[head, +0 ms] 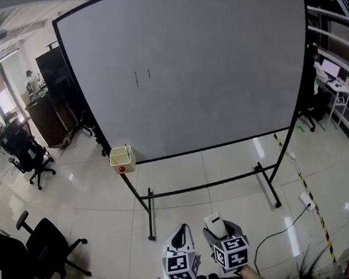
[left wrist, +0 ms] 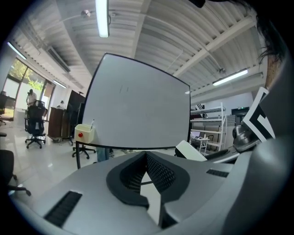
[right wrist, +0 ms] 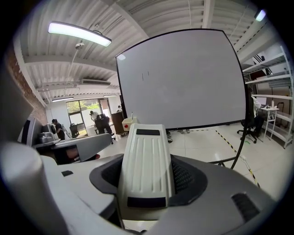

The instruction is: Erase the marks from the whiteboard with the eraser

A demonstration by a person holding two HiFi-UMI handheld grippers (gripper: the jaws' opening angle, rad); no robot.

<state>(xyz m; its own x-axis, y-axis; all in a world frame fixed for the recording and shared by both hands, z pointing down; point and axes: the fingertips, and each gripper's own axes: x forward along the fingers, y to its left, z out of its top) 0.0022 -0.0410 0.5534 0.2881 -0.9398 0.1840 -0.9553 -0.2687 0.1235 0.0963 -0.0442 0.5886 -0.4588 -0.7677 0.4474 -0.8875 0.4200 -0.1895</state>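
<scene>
- The eraser (right wrist: pixel 146 170) sat lengthwise between the jaws of the right gripper (head: pixel 222 231), ribbed cream back up. I was holding it low, near my body and well short of the board.
- That gripper was clamped on the eraser, its pads against the two long sides and the front end jutting out past the jaws.
- I judged the eraser light and stiff: a hard plastic shell, probably with a felt face underneath, though I could not see that face. The ribbed shell looked fairly smooth, so it might twist under a hard wipe.
- The hold on the long sides near the middle seemed right to me. It would keep the wiping face flat and free of the pads.
- The marks (head: pixel 142 76) were two short dark strokes, side by side, high on the left part of the whiteboard (head: pixel 229 67). The rest of the board looked clean.
- I reckoned I would need to step in and reach up, since the marks were far above where the eraser was.
- The left gripper (left wrist: pixel 146 172) had its jaws together with nothing between them, and it hung just beside the right one.
- A cream box (head: pixel 121 158) with a red dot hung at the board's lower left corner, clear of the marks.
- The board stood on a black frame (head: pixel 150 213) over a glossy tiled floor (head: pixel 94 201).
</scene>
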